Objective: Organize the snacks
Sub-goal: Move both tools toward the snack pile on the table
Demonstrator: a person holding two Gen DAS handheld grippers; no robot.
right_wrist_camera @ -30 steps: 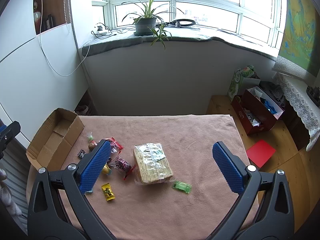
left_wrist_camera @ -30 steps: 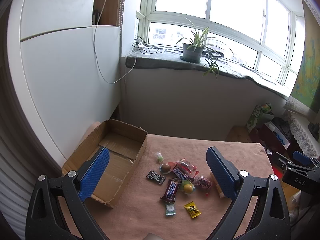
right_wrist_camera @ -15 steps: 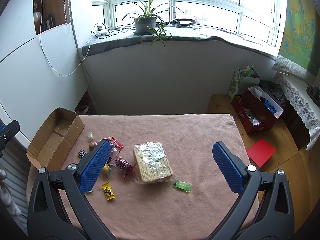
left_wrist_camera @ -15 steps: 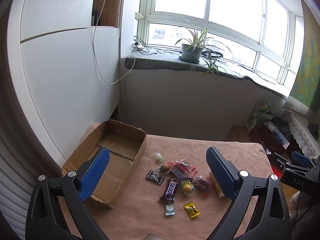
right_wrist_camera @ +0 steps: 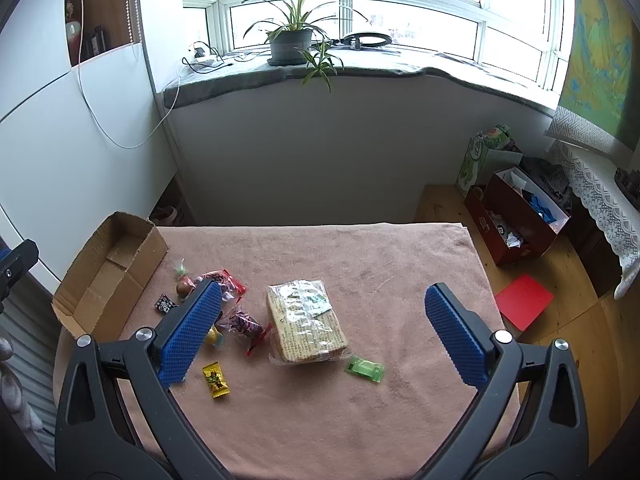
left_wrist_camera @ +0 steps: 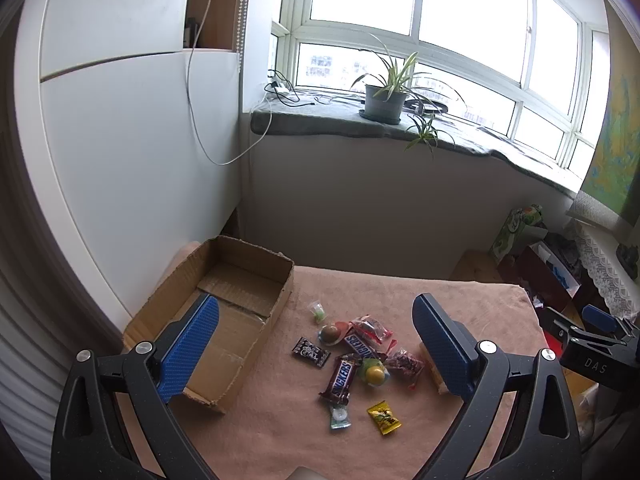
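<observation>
Wrapped snacks (left_wrist_camera: pixel 360 352) loose on pink-cloth surface (right_wrist_camera: pixel 360 420), right of empty brown cardboard box (left_wrist_camera: pixel 224 312) | clear-wrapped cracker pack (right_wrist_camera: pixel 306 322) mid-surface | left tongs (left_wrist_camera: pixel 316 344) wide, empty | right tongs (right_wrist_camera: pixel 320 332) wide, empty, above surface

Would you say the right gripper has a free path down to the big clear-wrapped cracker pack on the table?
Probably yes. The right gripper is open and holds nothing, and the cracker pack lies below, between its fingers, with nothing on top; only the green packet sits close beside it.

Right tool (right_wrist_camera: pixel 320 332) gapes above cracker pack (right_wrist_camera: pixel 306 326) (candies (right_wrist_camera: pixel 216 380) lie left).
</observation>
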